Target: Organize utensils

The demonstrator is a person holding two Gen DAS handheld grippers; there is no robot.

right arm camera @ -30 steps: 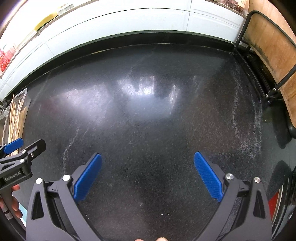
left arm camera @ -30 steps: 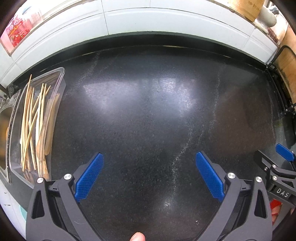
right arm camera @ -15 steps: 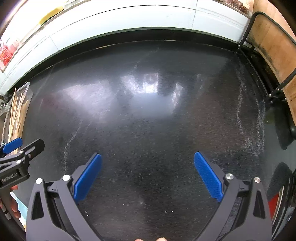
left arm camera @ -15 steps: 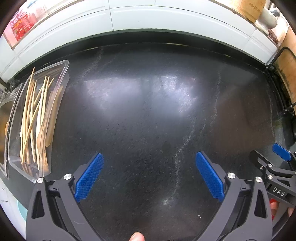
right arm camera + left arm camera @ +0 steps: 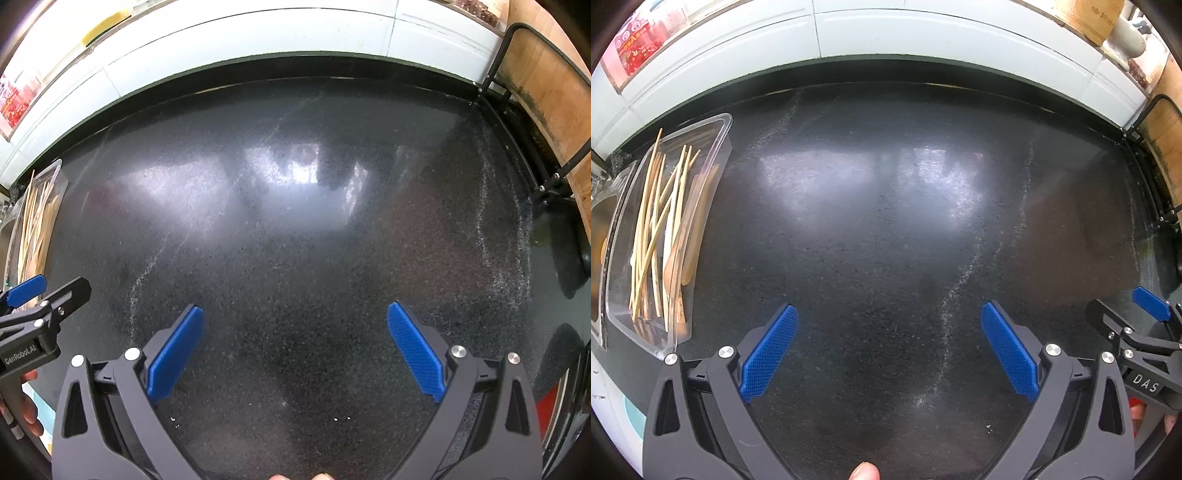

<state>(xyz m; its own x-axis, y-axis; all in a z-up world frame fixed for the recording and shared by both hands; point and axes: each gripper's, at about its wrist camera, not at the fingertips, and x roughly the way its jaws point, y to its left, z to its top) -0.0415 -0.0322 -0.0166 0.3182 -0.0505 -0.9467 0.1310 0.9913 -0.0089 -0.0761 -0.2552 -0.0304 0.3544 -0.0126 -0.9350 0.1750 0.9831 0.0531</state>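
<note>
The utensils [image 5: 661, 236] — a loose bundle of thin bamboo sticks crossed over a few flat wooden pieces — lie inside a clear plastic container [image 5: 718, 127] at the far left of the left wrist view, its long side running away from the camera. The container sits on the black speckled countertop [image 5: 886, 229], close to that counter's left edge, and something metallic shows just beyond its left wall, too cropped to name. In the right wrist view the same container appears only as a sliver at the left border, sticks visible through its wall. The left gripper [image 5: 889, 350] hovers over bare counter to the right of the container, well apart from it; its blue-padded fingers [image 5: 768, 354] are spread wide and nothing lies between them. The right gripper [image 5: 295, 350] is likewise spread wide over bare counter, with nothing in its grasp. Each tool shows in the other's camera — the right one at the lower right edge of the left view, the left one at the lower left edge of the right view, with the person's fingertips beneath it. White tiled wall [image 5: 923, 40] curves along the back of the counter, and a black wire rack [image 5: 517, 92] holding a wooden board [image 5: 546, 74] stands at the far right corner.
</note>
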